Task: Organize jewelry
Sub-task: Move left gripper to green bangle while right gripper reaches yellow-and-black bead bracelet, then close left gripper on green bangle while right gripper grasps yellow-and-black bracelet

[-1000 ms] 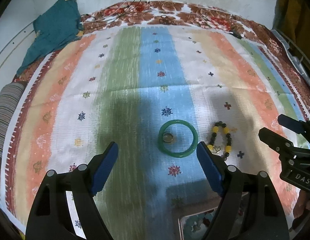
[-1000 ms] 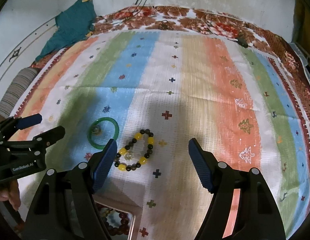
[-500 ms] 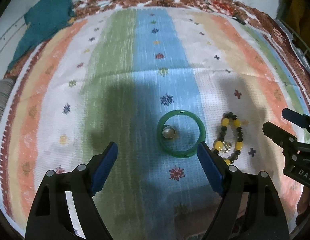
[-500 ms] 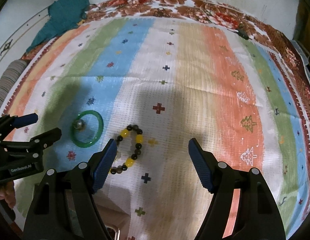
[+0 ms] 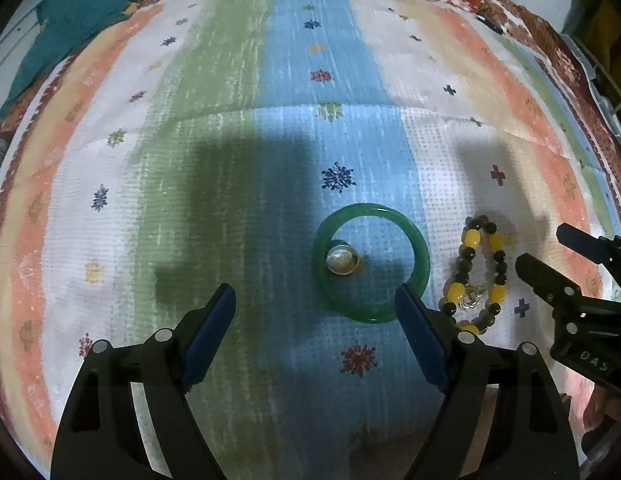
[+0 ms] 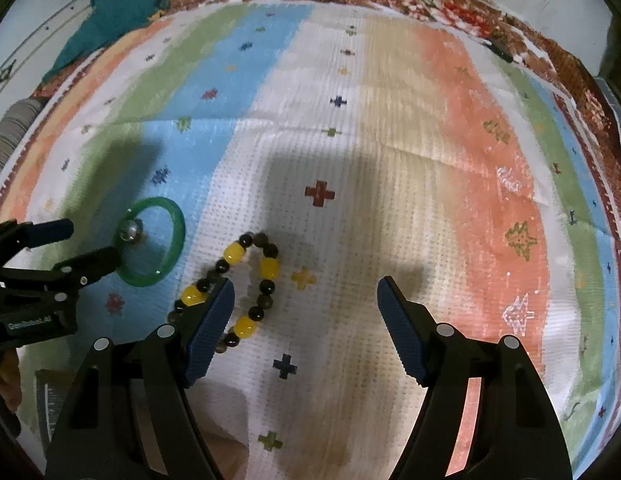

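Striped cloth (image 5: 214, 128) spread flat, colour bands with small cross and flower motifs; floral border along the far edge. Green bangle (image 5: 370, 264) lies flat on the blue stripe, roughly mid-cloth toward the near edge. A small round pearly ring (image 5: 341, 258) sits inside the bangle, against its left inner rim. Beaded bracelet (image 6: 238, 292) with yellow and dark beads lies just beside the bangle on the white stripe, apart from it, with a small metallic charm on it.

Left gripper (image 5: 315, 304) above the cloth, jaws wide apart, nothing between them; its right blue pad overlaps the bangle's near-right rim in the left wrist view, contact cannot be told. Right gripper (image 6: 305, 294) also spread wide and empty; its left pad covers part of the bracelet's near-left side in its own view, touching or not unclear. Each gripper shows in the other's view, at the side edge.

Teal fabric (image 5: 70, 20) bunched at the far left corner. Dark shadows of the grippers fall on the cloth.
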Action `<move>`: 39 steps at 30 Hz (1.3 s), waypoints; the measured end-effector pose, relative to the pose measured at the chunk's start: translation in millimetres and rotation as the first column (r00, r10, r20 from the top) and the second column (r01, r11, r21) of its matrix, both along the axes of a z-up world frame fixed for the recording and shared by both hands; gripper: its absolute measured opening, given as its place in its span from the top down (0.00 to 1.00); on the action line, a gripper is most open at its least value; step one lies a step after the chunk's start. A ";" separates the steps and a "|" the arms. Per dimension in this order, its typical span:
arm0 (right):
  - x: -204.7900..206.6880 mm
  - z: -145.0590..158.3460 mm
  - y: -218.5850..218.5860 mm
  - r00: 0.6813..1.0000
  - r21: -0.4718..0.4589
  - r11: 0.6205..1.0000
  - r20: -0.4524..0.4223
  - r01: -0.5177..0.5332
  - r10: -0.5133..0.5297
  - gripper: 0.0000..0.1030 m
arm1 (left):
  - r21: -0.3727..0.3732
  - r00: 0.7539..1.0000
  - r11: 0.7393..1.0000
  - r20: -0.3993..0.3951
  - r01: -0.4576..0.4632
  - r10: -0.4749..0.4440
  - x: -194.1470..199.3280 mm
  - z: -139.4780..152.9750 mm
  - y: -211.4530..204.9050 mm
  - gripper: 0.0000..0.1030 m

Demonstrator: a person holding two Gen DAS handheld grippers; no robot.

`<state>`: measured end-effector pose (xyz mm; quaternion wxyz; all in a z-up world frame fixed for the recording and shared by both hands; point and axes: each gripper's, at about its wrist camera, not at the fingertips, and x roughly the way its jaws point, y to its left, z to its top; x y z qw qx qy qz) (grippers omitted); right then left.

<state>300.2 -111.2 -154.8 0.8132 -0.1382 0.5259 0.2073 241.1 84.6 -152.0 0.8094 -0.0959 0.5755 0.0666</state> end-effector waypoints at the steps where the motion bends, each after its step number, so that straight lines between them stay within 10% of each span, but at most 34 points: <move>1: 0.6 -2.0 0.5 1.000 -0.004 1.000 -0.003 -0.001 0.001 0.28 | 0.002 1.000 1.000 -0.006 0.001 -0.001 0.9 -2.0 -0.1 0.21; 18: 4.9 -23.2 12.9 0.999 -0.072 0.997 -0.010 -0.036 0.036 0.29 | 0.082 0.999 0.996 -0.026 0.042 -0.040 8.9 -22.5 -7.4 0.35; 30: 1.7 -21.4 13.7 0.999 -0.059 0.997 -0.021 -0.050 0.048 0.83 | 0.119 0.998 0.991 -0.039 0.055 -0.050 3.5 -20.7 -4.8 0.90; 39: -0.2 -14.1 12.7 0.999 -0.039 0.998 -0.003 -0.048 0.048 0.88 | 0.122 0.999 0.992 -0.033 0.040 -0.037 3.8 -16.7 -4.8 0.92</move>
